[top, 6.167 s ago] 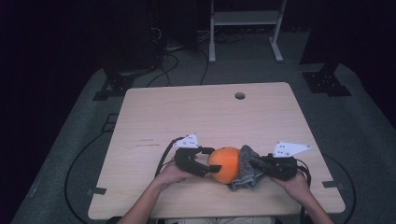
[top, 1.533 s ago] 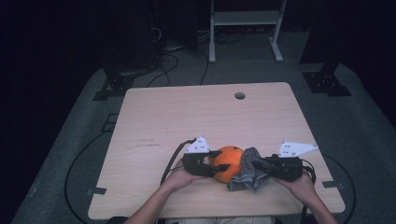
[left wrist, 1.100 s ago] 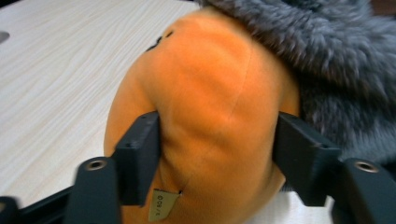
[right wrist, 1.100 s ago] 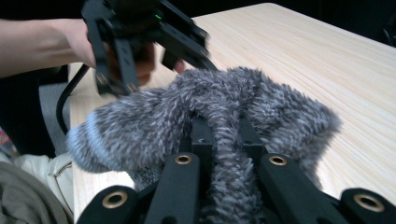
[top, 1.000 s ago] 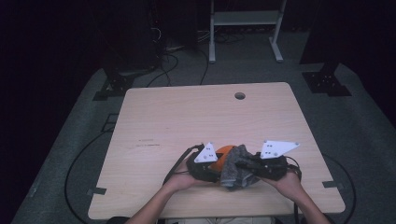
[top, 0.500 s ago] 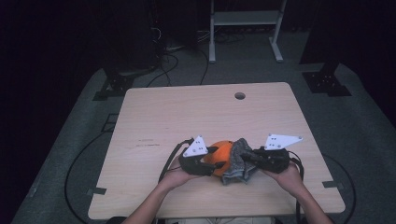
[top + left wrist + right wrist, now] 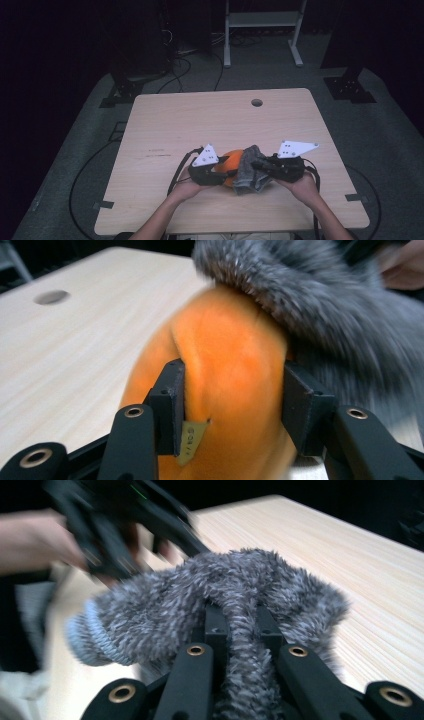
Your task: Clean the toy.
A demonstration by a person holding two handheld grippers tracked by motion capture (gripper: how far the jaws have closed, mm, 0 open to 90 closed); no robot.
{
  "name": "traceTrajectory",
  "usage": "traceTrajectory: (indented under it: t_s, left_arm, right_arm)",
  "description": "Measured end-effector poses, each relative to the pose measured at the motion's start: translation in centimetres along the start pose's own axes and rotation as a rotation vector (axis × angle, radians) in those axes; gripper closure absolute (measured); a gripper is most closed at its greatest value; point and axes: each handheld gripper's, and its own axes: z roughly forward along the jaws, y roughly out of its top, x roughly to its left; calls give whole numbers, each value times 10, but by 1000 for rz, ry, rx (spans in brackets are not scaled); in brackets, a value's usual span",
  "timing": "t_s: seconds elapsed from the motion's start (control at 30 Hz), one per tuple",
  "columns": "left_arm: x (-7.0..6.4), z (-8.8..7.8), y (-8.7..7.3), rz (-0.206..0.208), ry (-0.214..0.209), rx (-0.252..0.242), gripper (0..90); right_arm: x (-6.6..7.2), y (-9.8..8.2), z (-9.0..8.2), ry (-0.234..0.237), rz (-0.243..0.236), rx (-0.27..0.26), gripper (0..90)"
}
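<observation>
An orange plush ball (image 7: 230, 160) lies near the table's front edge, with a grey fuzzy sock-like cover (image 7: 248, 172) draped over its right side. My left gripper (image 7: 225, 172) comes at it from the left. Its jaws have just been closing, and its pads (image 7: 172, 405) now squeeze a fold of the orange plush (image 7: 230, 365), with the grey fuzz (image 7: 310, 305) just beyond. My right gripper (image 7: 257, 165) reaches in from the right and is shut on the grey cover (image 7: 200, 600), a strand of which is pinched between its jaws (image 7: 239, 625). The left gripper (image 7: 100, 530) is blurred behind it.
The wooden table (image 7: 200, 120) has a round cable hole (image 7: 256, 102) at the back. On the carpet beyond it stand a white rack (image 7: 262, 20) and loose cables (image 7: 185, 55). Both forearms enter from the bottom edge.
The grey cover lies over more of the orange ball than six seconds ago. Since a second ago the two grippers have drawn slightly apart, the left one going leftward.
</observation>
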Motion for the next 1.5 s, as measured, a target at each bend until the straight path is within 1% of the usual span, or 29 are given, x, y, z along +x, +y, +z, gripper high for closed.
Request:
traceTrajectory:
  t_s: [0.03, 0.07, 0.1, 0.13, 0.2, 0.23, 0.27, 0.33, 0.4, 0.43, 0.5, 0.53, 0.63, 0.67, 0.7, 0.73, 0.8, 0.83, 0.97, 1.0, 1.03, 1.1, 1.17, 1.2, 1.23, 1.27, 1.37, 1.43, 1.5]
  left_arm:
    - [1, -1, 0, 9, 12, 7, 493]
    - [1, -1, 0, 16, 21, 21, 490]
    - [1, 0, -1, 16, 6, 35, 486]
    - [0, 1, -2, 6, -34, 49, 473]
    - [-1, -1, -1, -9, -111, 70, 423]
    - [2, -4, 0, -39, -181, 64, 401]
    - [3, -7, 1, -58, -206, 33, 374]
    - [5, -11, 3, -78, -154, -6, 343]
    - [7, -7, 3, -82, -120, -1, 315]
    - [7, -3, 2, -88, -109, 13, 292]
    - [5, 6, -3, -78, -108, 73, 282]
    - [3, 9, -6, -75, -111, 84, 292]
    - [2, 6, -5, -71, -146, 115, 353]
    - [3, 4, -5, -71, -197, 132, 378]
    - [2, 1, -4, -45, -226, 138, 382]
    - [1, -2, -3, -25, -239, 135, 388]
    - [-1, -4, 0, -16, -273, 113, 366]
    - [-3, -4, 3, -7, -274, 94, 330]
    - [-7, 10, 15, 14, -206, 68, 201]
    - [-8, 16, 16, 21, -204, 81, 187]
    - [-9, 23, 17, 29, -199, 118, 176]
    - [-9, 35, 15, 42, -155, 182, 157]
    - [-3, 38, 12, -28, -176, 177, 159]
    - [-2, 38, 10, -36, -179, 181, 159]
    - [-2, 36, 8, -30, -192, 184, 246]
    - [-4, 34, 6, -19, -195, 178, 246]
    - [-7, 28, 6, 0, -171, 170, 449]
    - [-8, 23, 7, 7, -159, 150, 516]
    - [-6, 20, 8, -2, -149, 128, 534]
  right_arm:
    - [-5, -3, 0, -27, 14, 13, 814]
    - [-8, -6, 0, -22, 48, -2, 815]
    - [-10, -7, 0, -6, 67, -25, 814]
    - [-9, -7, 1, 0, 65, -38, 814]
    - [-6, -5, 6, 17, 57, -19, 814]
    - [-5, -7, 9, 19, 46, 3, 814]
    - [-3, -9, 11, 19, 39, 22, 814]
    - [-1, -17, 11, 58, 44, 43, 812]
    - [5, -23, 8, 78, 20, 60, 811]
    - [7, -24, 7, 97, 11, 68, 810]
    - [13, -23, 3, 103, -15, 72, 810]
    - [14, -23, 2, 104, -15, 65, 809]
    - [12, -25, 3, 92, -9, 76, 809]
    - [11, -27, 2, 97, 8, 71, 809]
    - [11, -30, 1, 101, 17, 75, 809]
    - [11, -33, -1, 89, 14, 80, 809]
    - [10, -39, -5, 81, 31, 86, 809]
    - [10, -41, -6, 80, 38, 90, 809]
    - [15, -47, -9, 109, 30, 89, 807]
    - [16, -48, -9, 116, 27, 88, 807]
    - [17, -49, -10, 127, 21, 89, 807]
    - [17, -49, -13, 124, 13, 91, 808]
    - [15, -50, -18, 117, 21, 87, 810]
    - [13, -51, -20, 110, 25, 77, 811]
    - [10, -52, -28, 109, 51, 45, 813]
    - [10, -52, -28, 109, 51, 45, 813]
    - [3, -53, -37, 109, 96, -10, 814]
    - [1, -53, -41, 91, 98, -14, 813]
    - [-1, -52, -48, 70, 91, -22, 813]
